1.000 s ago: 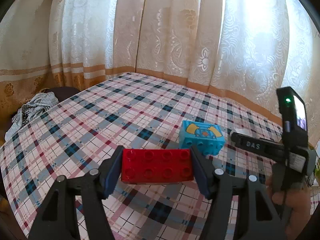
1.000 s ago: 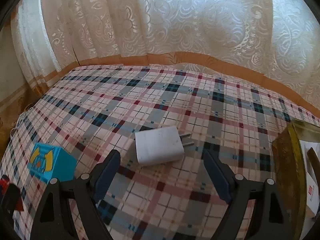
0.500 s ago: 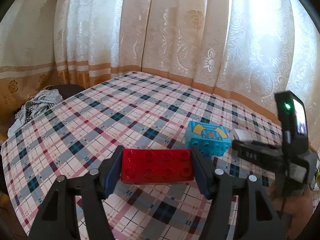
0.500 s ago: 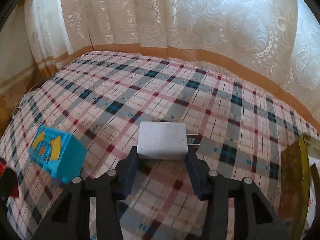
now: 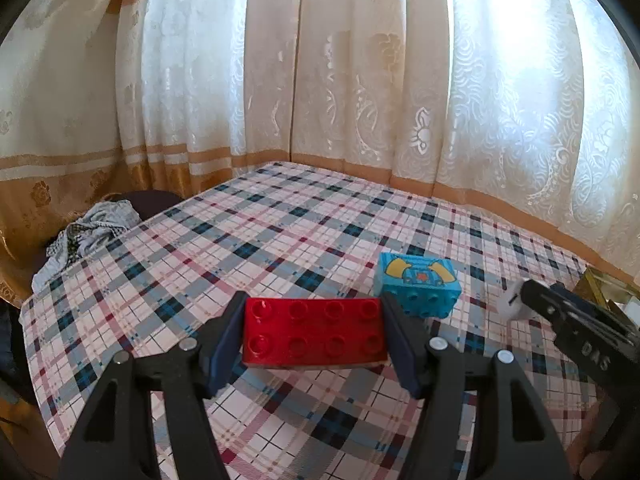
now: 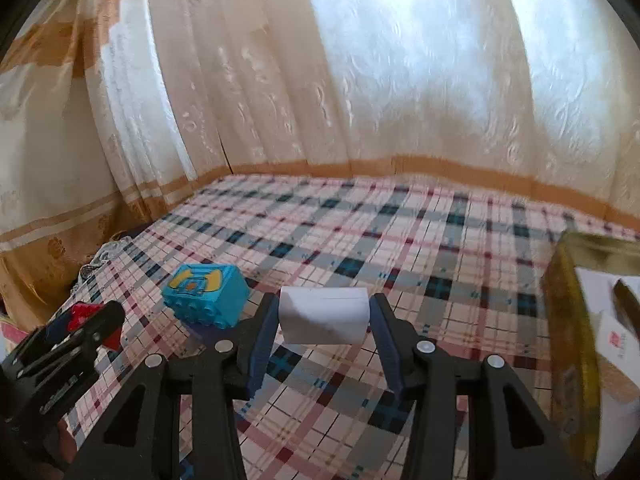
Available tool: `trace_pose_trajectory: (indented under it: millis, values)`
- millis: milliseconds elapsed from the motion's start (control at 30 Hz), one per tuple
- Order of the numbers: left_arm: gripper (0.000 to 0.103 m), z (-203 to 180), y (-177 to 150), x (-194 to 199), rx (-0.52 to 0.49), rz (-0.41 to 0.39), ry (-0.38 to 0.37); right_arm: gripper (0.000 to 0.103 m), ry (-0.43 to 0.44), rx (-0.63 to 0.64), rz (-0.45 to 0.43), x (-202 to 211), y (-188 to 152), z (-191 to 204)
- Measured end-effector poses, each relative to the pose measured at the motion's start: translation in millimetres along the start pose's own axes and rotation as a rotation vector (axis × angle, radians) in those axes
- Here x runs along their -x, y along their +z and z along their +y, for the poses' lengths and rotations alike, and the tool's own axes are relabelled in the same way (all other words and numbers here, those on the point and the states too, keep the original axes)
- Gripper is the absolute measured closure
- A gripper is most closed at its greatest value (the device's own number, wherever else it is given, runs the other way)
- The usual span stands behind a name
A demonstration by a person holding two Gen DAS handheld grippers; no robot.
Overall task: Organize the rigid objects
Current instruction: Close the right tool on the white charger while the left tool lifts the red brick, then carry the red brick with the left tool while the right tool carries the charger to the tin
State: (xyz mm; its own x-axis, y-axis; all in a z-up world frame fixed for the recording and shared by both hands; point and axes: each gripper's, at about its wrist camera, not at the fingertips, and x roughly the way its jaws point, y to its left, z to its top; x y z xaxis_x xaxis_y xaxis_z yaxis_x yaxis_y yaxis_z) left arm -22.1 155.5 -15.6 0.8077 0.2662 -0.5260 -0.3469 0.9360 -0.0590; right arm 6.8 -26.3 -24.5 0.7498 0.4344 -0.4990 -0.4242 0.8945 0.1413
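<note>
Red building brick (image 5: 314, 332) sat clamped lengthwise btwn the jaws of the left gripper (image 5: 314, 338), studs up, carried just above the plaid cloth (image 5: 280, 232). It looked like a bed or tabletop under that cloth; couldn't tell which. Right of it, a blue printed brick (image 5: 418, 288) lay on its side on the cloth, studs facing the camera, untouched and just beside the left gripper's right jaw. Further right, the white charger plug (image 6: 324, 314) was pinched btwn the jaws of the right gripper (image 6: 324, 326), pads pressing its two short sides; those jaws had just been closing, w/ the charger btwn them. It appeared off the cloth, though the wrist view didn't settle that. At far right stood a gold-coloured box (image 6: 572, 320), open, w/ white packaging inside.

Step in hand, as I judged it: both grippers loaded, pickup done, transport phase starting. The gold box looked like the likely drop spot, but that was a guess from the layout.

Next move called for: carry the charger right, over the box wall, high enough to clear the rim, then open. Left gripper needed to keep clear of the right one, as the two were near each other. Blue brick remained to collect.
</note>
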Motion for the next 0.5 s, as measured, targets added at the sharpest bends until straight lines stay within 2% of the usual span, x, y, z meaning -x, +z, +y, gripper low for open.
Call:
trace_pose_trajectory:
  millis: [200, 367, 500]
  values:
    - [0.038, -2, 0, 4, -0.013, -0.019, 0.015, 0.054, -0.008, 0.037, -0.03, 15, -7, 7]
    - [0.038, -6, 0, 9, -0.031, -0.047, 0.026, 0.054, -0.015, 0.092, -0.087, 37, -15, 15]
    - [0.038, -10, 0, 11, -0.051, -0.062, 0.039, 0.054, -0.051, 0.124, -0.137, 52, -19, 21]
